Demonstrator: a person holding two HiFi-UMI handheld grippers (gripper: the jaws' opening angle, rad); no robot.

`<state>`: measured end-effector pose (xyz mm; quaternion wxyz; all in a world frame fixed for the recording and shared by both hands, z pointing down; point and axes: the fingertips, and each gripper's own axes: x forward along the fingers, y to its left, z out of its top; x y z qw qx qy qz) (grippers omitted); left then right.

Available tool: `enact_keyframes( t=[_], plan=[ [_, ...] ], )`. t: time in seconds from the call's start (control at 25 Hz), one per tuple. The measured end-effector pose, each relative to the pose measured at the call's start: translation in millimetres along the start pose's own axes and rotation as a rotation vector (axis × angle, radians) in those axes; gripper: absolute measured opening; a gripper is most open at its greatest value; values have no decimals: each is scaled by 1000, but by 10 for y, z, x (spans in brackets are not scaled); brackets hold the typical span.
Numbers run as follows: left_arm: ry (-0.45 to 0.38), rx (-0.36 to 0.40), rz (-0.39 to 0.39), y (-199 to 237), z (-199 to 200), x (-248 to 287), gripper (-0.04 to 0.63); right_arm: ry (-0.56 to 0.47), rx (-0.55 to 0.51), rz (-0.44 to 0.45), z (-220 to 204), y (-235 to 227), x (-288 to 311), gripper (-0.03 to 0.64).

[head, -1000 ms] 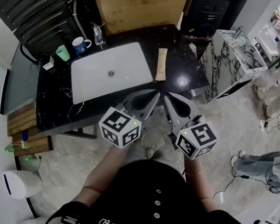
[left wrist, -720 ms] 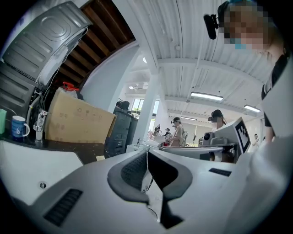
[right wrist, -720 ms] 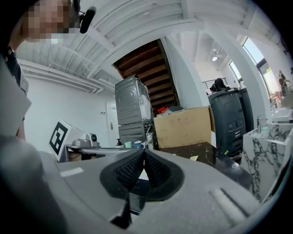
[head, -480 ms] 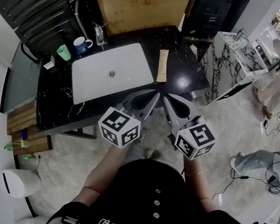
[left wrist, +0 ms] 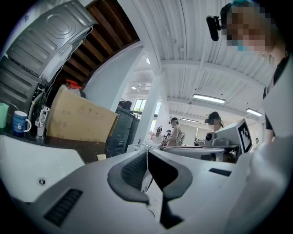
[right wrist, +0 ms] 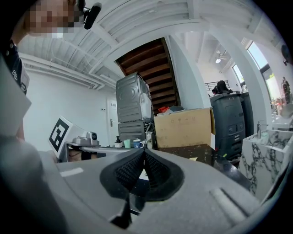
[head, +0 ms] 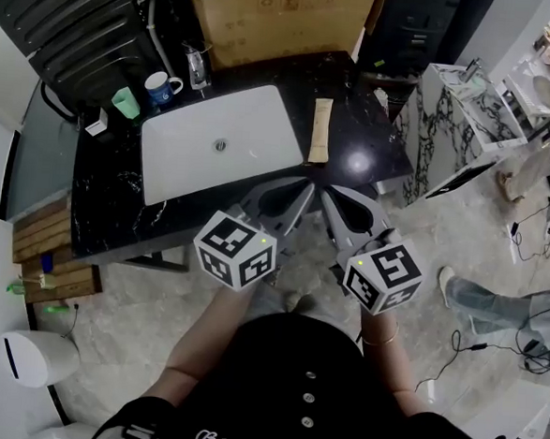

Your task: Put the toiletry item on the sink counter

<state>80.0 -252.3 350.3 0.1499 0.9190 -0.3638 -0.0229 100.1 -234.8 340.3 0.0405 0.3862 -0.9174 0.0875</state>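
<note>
A tan toiletry tube (head: 318,128) lies flat on the black marble sink counter (head: 356,135), just right of the white basin (head: 219,144). Both grippers hover side by side at the counter's near edge, short of the tube. My left gripper (head: 307,184) is shut with nothing between its jaws, tips touching in the left gripper view (left wrist: 147,151). My right gripper (head: 322,189) is shut and empty too, its pads meeting in the right gripper view (right wrist: 143,151). The tube's end shows as a pale patch (left wrist: 101,157) in the left gripper view.
A blue mug (head: 157,87), a green cup (head: 124,104), a glass by the tap (head: 194,66) and a small white box (head: 96,124) stand behind the basin. A cardboard box (head: 275,12) sits at the back. A marble-patterned cabinet (head: 447,113) stands right. A person's legs (head: 494,309) show far right.
Both grippers hold still. Only the person's legs at the far right have shifted.
</note>
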Motion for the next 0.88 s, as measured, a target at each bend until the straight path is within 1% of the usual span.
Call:
enact_keyframes(
  t=[0.24,0.88],
  plan=[
    [6,-24,-4,-5,-31,17,15,13,-7,-6,-22,-37,6,3],
    [23,-22,-2,-11,-59,9,15,37,-11,-21,-52,-97,18,3]
  ],
)
